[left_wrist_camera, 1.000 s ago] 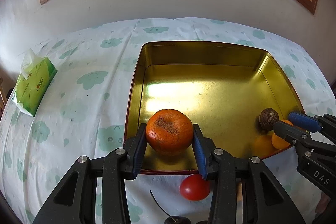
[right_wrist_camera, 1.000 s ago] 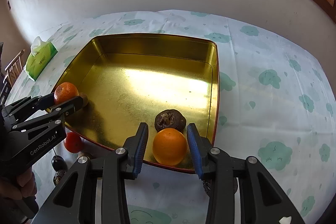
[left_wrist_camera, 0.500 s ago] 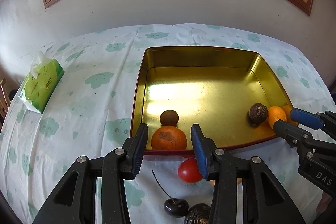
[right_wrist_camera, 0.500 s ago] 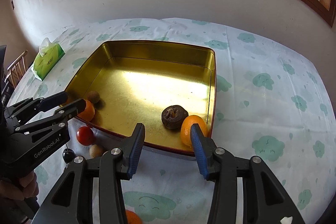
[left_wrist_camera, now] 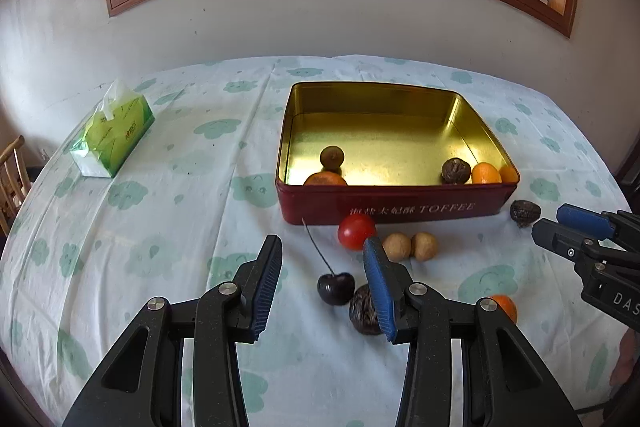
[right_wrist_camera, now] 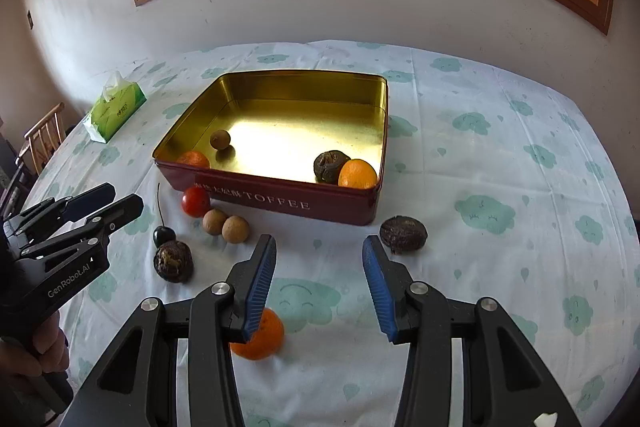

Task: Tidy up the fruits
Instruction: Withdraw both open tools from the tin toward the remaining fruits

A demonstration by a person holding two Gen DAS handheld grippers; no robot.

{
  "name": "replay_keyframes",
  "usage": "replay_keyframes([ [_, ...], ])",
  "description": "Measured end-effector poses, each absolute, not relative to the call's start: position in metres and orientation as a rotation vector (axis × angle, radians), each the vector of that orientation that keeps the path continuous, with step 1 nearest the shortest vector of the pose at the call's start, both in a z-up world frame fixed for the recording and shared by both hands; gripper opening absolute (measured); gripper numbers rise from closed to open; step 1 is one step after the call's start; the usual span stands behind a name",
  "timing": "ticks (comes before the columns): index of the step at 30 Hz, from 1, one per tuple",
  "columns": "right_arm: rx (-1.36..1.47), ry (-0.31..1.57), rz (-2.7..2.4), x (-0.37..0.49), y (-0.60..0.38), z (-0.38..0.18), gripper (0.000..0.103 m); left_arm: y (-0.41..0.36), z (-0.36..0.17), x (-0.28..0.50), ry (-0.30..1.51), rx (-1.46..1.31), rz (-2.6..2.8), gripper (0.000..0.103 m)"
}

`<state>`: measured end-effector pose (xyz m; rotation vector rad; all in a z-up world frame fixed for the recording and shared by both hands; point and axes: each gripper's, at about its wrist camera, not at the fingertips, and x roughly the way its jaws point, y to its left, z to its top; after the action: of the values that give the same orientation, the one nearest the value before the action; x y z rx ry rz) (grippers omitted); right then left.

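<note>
Fruits are lying in two groups: four are sitting inside the toffee tin (left_wrist_camera: 396, 205) at its near corners, and seven are waiting loose on the table (left_wrist_camera: 140, 227) just in front of it. Both sets of fingers are standing apart and gripping nothing, the left gripper (left_wrist_camera: 326, 281) hanging over the cherry (left_wrist_camera: 336, 287) and the right gripper (right_wrist_camera: 320, 283) hovering over bare cloth.

Judging from this, each hand is choosing its next pick. For the left, the cherry is lying between the fingers, so they should be straddling its round body rather than the stem (thin and likely to slip), while staying off the wrinkled dark fruit (left_wrist_camera: 365, 311) touching it. For the right, the dark fruit (right_wrist_camera: 403, 234) beside its right finger looks nearest; the orange (right_wrist_camera: 260, 337) is sitting half hidden under the left finger. A gentle squeeze is probably wise, since these roll easily.
</note>
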<state>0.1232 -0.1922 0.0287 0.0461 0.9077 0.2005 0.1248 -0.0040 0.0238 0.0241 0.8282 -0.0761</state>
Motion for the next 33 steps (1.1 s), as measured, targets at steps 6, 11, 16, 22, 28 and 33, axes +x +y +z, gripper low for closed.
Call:
replay_keyframes([
  [6,0.054,0.929,0.195,0.088,-0.199,0.013,0.043,-0.004,0.007,0.087,0.849,0.023,-0.081,0.044],
  [11,0.063,0.954,0.19,0.067,-0.204,-0.001,0.043,-0.005,-0.01,0.067,0.88,0.015,-0.083,0.044],
  [16,0.09,0.963,0.171,0.057,-0.213,-0.01,0.043,-0.005,-0.021,0.058,0.899,-0.004,-0.083,0.044],
  [22,0.114,0.969,0.156,0.05,-0.223,-0.017,0.043,-0.005,-0.027,0.054,0.897,-0.008,-0.081,0.044],
  [28,0.105,0.982,0.199,0.046,-0.213,-0.023,0.043,-0.008,-0.032,0.052,0.904,0.003,-0.08,0.044],
  [33,0.074,0.989,0.245,0.05,-0.195,-0.025,0.043,-0.008,-0.033,0.052,0.901,0.005,-0.072,0.044],
])
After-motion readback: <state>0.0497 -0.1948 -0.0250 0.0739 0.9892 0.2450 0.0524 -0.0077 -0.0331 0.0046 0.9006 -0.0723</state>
